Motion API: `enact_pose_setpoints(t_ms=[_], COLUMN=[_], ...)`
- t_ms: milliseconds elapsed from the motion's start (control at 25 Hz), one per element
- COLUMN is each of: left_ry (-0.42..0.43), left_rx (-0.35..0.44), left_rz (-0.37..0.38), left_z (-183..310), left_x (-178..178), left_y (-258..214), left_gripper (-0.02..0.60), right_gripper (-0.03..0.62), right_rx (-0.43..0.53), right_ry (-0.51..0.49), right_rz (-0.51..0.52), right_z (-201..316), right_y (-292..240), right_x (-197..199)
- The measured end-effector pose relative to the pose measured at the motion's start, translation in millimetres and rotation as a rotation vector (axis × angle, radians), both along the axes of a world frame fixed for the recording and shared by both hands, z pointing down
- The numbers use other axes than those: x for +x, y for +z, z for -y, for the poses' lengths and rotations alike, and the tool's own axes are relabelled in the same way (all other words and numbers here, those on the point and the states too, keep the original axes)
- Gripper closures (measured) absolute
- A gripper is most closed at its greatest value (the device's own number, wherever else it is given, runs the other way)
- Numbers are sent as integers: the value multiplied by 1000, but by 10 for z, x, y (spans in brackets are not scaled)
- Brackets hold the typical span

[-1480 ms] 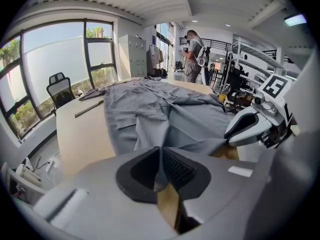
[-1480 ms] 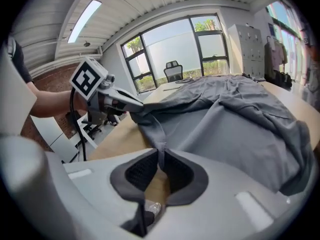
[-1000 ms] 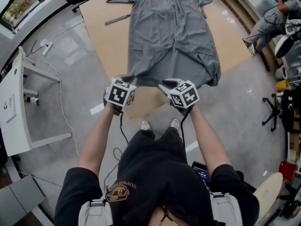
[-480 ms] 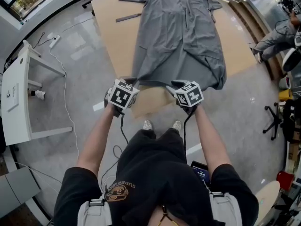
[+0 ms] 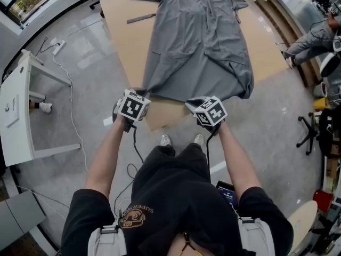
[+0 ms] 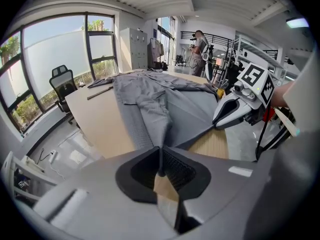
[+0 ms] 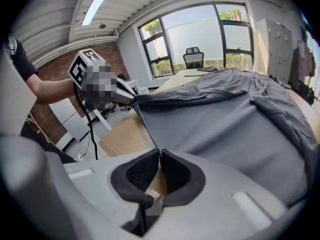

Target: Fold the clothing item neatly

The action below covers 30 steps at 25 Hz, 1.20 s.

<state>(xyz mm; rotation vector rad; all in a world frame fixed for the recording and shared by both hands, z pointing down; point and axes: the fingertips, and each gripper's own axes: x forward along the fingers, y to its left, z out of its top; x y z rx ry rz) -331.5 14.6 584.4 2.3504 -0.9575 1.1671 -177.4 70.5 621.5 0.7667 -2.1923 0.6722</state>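
At the near edge of the table, my left gripper (image 5: 139, 94) is clamped on the hem of the long grey cloth garment (image 5: 197, 41). A thin fold of fabric is pinched between its dark ribbed pads (image 6: 176, 171). Further right along the same hem, the jaws of my right gripper (image 5: 194, 102) have just been closing. They now meet on the cloth's edge, which runs straight into the slit between them.

There are two grippers and one garment. The garment is spread lengthwise on the table, hem nearest me and sleeves at the far end, with creases gathered down its right side. One narrow dark strip (image 5: 141, 18) lies on the table, left of the garment and apart from it.

The table is a broad light-brown wooden tabletop (image 5: 120, 36) above a glossy grey floor (image 5: 80, 73). A white desk (image 5: 16, 116) stands at the left, with a cable trailing beside it. Large windows and a black office chair (image 6: 62, 81) lie beyond, and a seated person (image 5: 314, 33) is at the far right.
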Motion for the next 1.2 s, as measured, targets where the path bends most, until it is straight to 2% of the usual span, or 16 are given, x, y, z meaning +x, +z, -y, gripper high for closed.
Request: enact_pose_setpoints(t_ms=[240, 520, 680, 920, 1200], left_ry=[-28, -6, -29, -57, -110], left_rx=[-17, -37, -9, 38, 17], left_rz=[-8, -48, -77, -109, -107], left_z=[-53, -182, -148, 122, 448], left_x=[-57, -168, -199, -27, 174], left_y=[129, 18, -134, -363, -237], left_gripper=[545, 500, 500, 508, 509], right_gripper=[559, 556, 556, 556, 556], right_rx=[-5, 27, 76, 110, 92], right_ry=[26, 9, 17, 38, 38], right_rz=[18, 56, 55, 58, 66], right_z=[-33, 28, 246, 660, 1191], right_y=[47, -314, -502, -612, -454], right_x=[-28, -25, -19, -102, -188])
